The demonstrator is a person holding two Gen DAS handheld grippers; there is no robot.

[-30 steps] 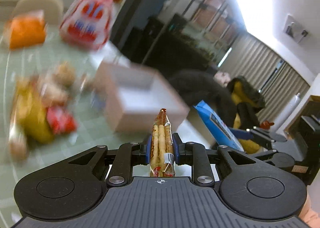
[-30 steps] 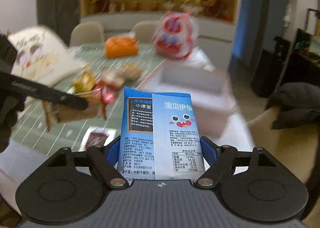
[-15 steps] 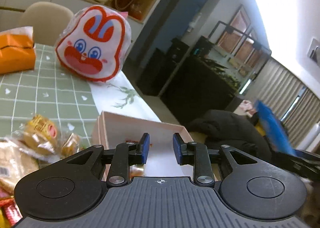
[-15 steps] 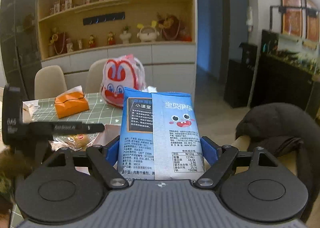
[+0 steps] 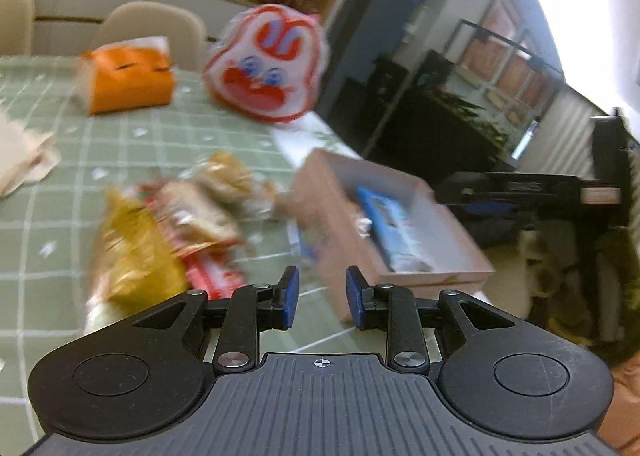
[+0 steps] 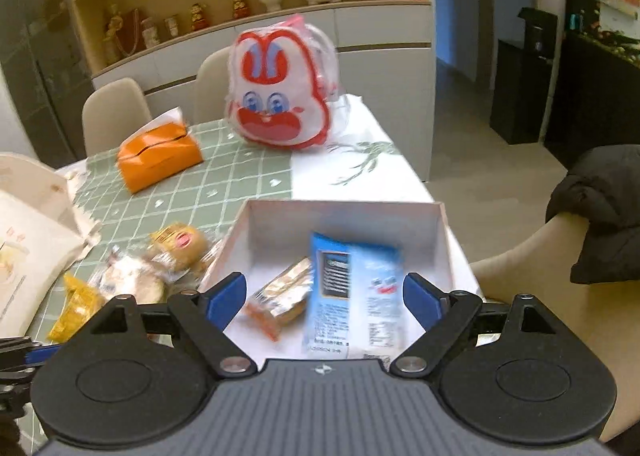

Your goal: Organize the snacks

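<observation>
A pink open box [image 6: 344,212] stands at the table's right edge; it also shows in the left wrist view [image 5: 320,192]. Inside lie a blue snack packet [image 6: 354,288], also in the left wrist view [image 5: 390,224], and a small wrapped biscuit pack [image 6: 282,296]. My right gripper [image 6: 324,296] is open wide and empty, just above the box's near side. My left gripper [image 5: 319,298] is open and empty, over the table left of the box. A pile of loose snacks [image 5: 172,224] lies left of the box, and shows in the right wrist view [image 6: 136,276].
A red-and-white rabbit-face bag [image 6: 280,84] and an orange tissue pack [image 6: 158,154] stand at the table's far side on a green checked cloth [image 5: 140,136]. A white paper bag [image 6: 28,232] lies at left. A chair with a dark coat [image 6: 600,212] is at right.
My right gripper opened and dropped the blue packet into the box. My left gripper let go of the biscuit pack earlier and has swung left toward the snack pile.
</observation>
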